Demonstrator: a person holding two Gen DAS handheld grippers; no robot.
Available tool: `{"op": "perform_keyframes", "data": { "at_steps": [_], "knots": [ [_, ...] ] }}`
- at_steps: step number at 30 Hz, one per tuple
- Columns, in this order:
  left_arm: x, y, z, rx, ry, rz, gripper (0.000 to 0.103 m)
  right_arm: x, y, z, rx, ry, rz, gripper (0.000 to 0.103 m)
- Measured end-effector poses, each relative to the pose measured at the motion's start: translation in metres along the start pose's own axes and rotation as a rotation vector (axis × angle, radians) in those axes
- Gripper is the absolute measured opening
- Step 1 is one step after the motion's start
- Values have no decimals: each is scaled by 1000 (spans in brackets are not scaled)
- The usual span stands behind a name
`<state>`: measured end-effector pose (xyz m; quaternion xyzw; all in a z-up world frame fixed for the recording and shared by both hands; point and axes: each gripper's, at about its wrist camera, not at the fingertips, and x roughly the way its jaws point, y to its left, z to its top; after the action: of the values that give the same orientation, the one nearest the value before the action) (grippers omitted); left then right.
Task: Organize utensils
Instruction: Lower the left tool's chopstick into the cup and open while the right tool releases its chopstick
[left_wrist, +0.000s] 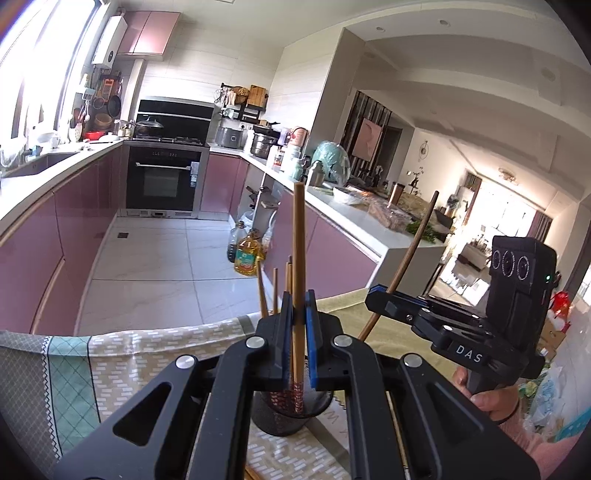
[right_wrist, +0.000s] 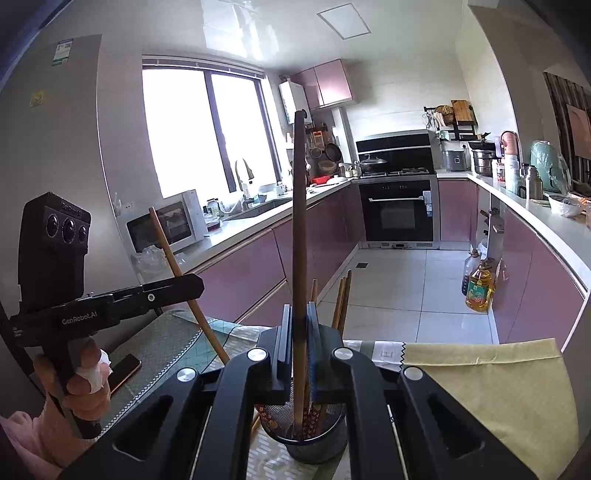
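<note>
1. Left wrist view: the left gripper is clenching a light wooden chopstick upright between its fingers, its patterned lower end dipping into the black mesh holder at 6 o'clock. Several chopsticks are already standing in the holder. At 3 o'clock the right gripper is gripping a darker chopstick on a slant.

2. Right wrist view: the right gripper is pinching its dark chopstick upright over the holder, the tip reaching inside. At 9 o'clock the left gripper is holding its chopstick tilted.

3. Judgement: the sorting is looking well advanced. Both held sticks are waiting for release, and at least one loose stick is lying on the bench cloth.
</note>
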<state>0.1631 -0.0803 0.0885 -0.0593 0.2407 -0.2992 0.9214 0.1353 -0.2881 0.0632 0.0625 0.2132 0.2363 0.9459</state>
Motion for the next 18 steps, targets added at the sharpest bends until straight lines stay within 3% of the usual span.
{"op": "perform_keyframes", "data": {
  "at_steps": [18],
  "knots": [
    [46,-1,-29,125,229,40,7,48,-13,-26,37,205,-18,6]
  ]
}}
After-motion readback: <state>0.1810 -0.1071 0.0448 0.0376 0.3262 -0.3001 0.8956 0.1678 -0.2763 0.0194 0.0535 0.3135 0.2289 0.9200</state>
